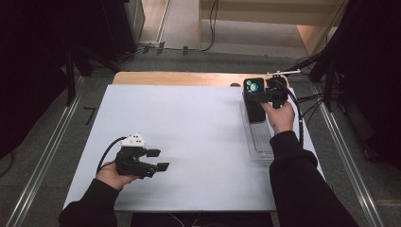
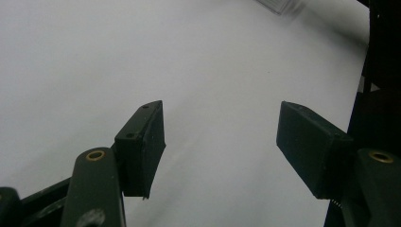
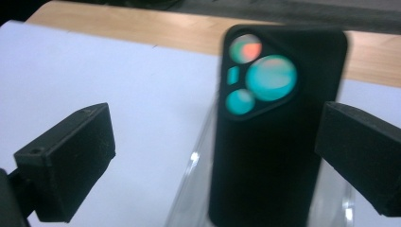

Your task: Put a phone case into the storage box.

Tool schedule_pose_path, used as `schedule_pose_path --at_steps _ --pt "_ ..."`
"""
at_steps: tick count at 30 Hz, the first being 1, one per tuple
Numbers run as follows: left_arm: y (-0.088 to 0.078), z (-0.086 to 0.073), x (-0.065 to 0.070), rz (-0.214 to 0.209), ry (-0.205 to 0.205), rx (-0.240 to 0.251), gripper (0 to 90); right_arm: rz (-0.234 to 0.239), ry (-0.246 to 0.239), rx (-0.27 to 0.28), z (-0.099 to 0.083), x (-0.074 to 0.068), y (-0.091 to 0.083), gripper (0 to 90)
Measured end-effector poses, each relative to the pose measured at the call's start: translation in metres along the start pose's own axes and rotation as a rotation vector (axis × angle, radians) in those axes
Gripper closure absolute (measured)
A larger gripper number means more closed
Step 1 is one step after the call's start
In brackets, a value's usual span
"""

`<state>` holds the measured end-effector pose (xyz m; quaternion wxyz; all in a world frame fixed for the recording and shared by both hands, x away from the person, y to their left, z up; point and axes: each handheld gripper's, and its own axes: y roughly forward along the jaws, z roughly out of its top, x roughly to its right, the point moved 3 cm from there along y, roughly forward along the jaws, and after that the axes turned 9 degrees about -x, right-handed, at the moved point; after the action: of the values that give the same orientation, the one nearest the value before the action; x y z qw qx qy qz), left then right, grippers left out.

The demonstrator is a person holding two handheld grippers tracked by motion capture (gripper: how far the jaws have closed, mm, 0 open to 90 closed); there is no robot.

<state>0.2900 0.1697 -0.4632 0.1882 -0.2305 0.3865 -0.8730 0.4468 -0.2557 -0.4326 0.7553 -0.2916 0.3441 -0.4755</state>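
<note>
black phone case upright in a clear tray, right gripper open around it

the matte black rectangular phone case (image 3: pixel 279 137), with rounded corners and a camera cutout showing teal and orange, stands in the clear ribbed plastic tray (image 1: pixel 261 142) at the far right of the smooth white table (image 1: pixel 189 127), long axis vertical, cutout end up. the right gripper (image 3: pixel 215 161) has its blocky pads spread wide, apart from the case. the left gripper (image 1: pixel 157 159) rests near-left, open and empty.
</note>
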Motion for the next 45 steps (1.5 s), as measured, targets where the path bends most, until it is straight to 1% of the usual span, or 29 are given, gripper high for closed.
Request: schedule_pose_path --at_steps 2,4,5,6,9,10,11,13,16,17,18,20,23,26,27,29,32,33,35,39,43,45 --pt "-0.001 0.0 0.0 0.002 -0.005 0.001 33.6 0.02 -0.025 -0.01 -0.003 -0.007 -0.002 0.0" --pt "-0.001 0.0 -0.001 0.002 -0.004 0.002 33.6 0.047 -0.044 -0.008 -0.007 -0.015 -0.005 0.0" --pt "-0.001 0.0 -0.001 0.002 -0.005 0.004 33.6 0.055 -0.05 -0.009 -0.008 -0.017 -0.006 2.2" --pt "-0.001 0.0 -0.001 0.003 -0.005 0.006 33.6 0.06 -0.055 -0.011 -0.01 -0.02 -0.008 4.6" --pt "-0.002 0.0 -0.002 0.004 -0.009 0.007 33.6 0.075 -0.095 -0.018 -0.017 -0.031 -0.011 5.1" --pt "-0.002 0.0 -0.002 0.002 -0.009 0.007 33.6 0.087 -0.104 -0.02 -0.019 -0.034 -0.013 7.7" --pt "-0.002 0.0 -0.002 0.001 -0.01 0.007 33.6 0.099 -0.108 -0.02 -0.021 -0.037 -0.014 13.5" --pt "-0.003 0.0 -0.002 0.001 -0.009 0.008 33.6 0.148 -0.129 -0.04 -0.025 -0.044 -0.015 14.4" --pt "-0.003 0.0 -0.002 0.001 -0.009 0.007 33.6 0.182 -0.139 -0.039 -0.029 -0.051 -0.018 14.8" --pt "-0.003 -0.001 -0.002 -0.001 -0.01 0.009 33.6 0.2 -0.147 -0.042 -0.031 -0.054 -0.019 15.8" --pt "-0.003 -0.001 -0.002 0.0 -0.012 0.01 33.6 0.21 -0.157 -0.048 -0.033 -0.057 -0.02 18.3" --pt "-0.004 -0.001 -0.003 0.002 -0.014 0.011 33.6 0.219 -0.176 -0.058 -0.038 -0.063 -0.021 19.2" --pt "-0.005 -0.001 -0.003 0.003 -0.018 0.014 33.6 0.246 -0.197 -0.069 -0.046 -0.07 -0.025 21.7" --pt "-0.006 -0.002 -0.004 0.0 -0.02 0.02 33.6 0.294 -0.232 -0.072 -0.057 -0.076 -0.03 24.8" --pt "-0.006 -0.002 -0.004 0.001 -0.018 0.019 33.6 0.302 -0.235 -0.076 -0.06 -0.078 -0.031 25.4" --pt "-0.006 -0.002 -0.003 0.001 -0.019 0.02 33.6 0.31 -0.251 -0.092 -0.069 -0.081 -0.034 26.1" --pt "-0.006 -0.002 -0.003 -0.001 -0.018 0.019 33.6 0.314 -0.281 -0.099 -0.082 -0.085 -0.037 26.1" --pt "-0.006 -0.002 -0.002 -0.002 -0.019 0.021 33.6 0.318 -0.284 -0.102 -0.085 -0.086 -0.038 26.1" --pt "-0.007 -0.002 -0.001 -0.009 -0.021 0.024 33.6 0.337 -0.29 -0.108 -0.092 -0.087 -0.04 26.1" --pt "-0.009 -0.003 0.001 -0.017 -0.019 0.032 33.5 0.362 -0.323 -0.115 -0.106 -0.089 -0.044 26.1" --pt "-0.013 -0.008 0.003 -0.025 -0.026 0.038 33.6 0.368 -0.356 -0.117 -0.121 -0.09 -0.047 25.9" --pt "-0.014 -0.01 0.003 -0.023 -0.027 0.04 33.6 0.364 -0.381 -0.123 -0.129 -0.09 -0.047 25.4"
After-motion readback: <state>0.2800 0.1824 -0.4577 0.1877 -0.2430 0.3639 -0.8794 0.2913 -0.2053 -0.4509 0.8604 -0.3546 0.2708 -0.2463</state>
